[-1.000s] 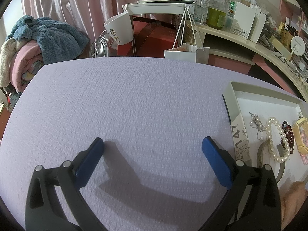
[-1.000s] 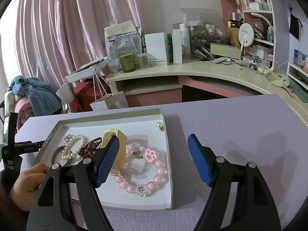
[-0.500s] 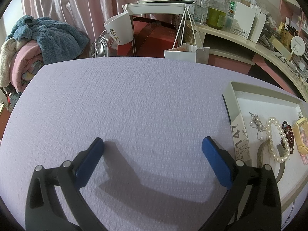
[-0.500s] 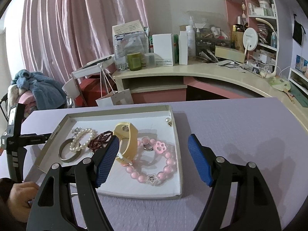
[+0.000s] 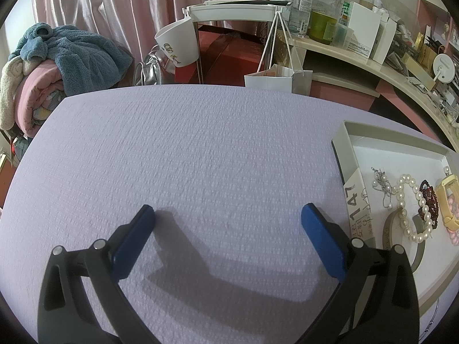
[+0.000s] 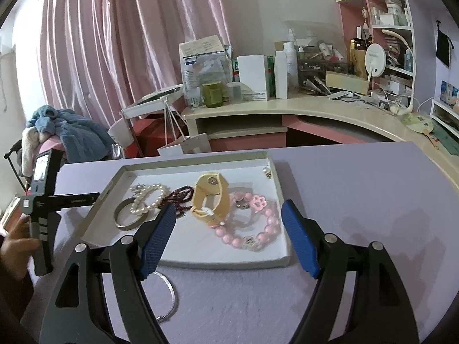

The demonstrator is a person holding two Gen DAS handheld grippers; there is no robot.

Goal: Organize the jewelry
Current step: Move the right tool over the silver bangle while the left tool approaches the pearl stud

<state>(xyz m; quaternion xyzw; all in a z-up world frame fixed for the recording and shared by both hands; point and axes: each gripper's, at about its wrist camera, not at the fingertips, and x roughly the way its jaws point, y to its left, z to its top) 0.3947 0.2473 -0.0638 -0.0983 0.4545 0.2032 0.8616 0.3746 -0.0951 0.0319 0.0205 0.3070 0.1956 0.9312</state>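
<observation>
Right hand-held gripper (image 6: 228, 236), open and empty, lower centre, aimed at jewelry tray (image 6: 282, 261), likely choosing a piece. Left hand-held gripper (image 5: 228, 223) open, idle over bare counter (image 5: 200, 143).

The table (image 5: 200, 154) wears a pale purple cloth, matt and bumpy with tiny woven ridges. The tray (image 6: 200, 262) near its right edge looks like smooth white cardboard with grey paper walls. In it, the pearl bracelet (image 6: 149, 197) is shiny and round, the pink bead bracelet (image 6: 246, 235) looks glossy like plastic, and the yellow band (image 6: 212, 200) looks like soft matt rubber. The grey bangle (image 6: 126, 218) shines like metal. A thin silver hoop (image 6: 169, 295) by the tray's near edge gleams too. The gripper pads (image 6: 157, 238) are blue and rough, on black matt plastic
</observation>
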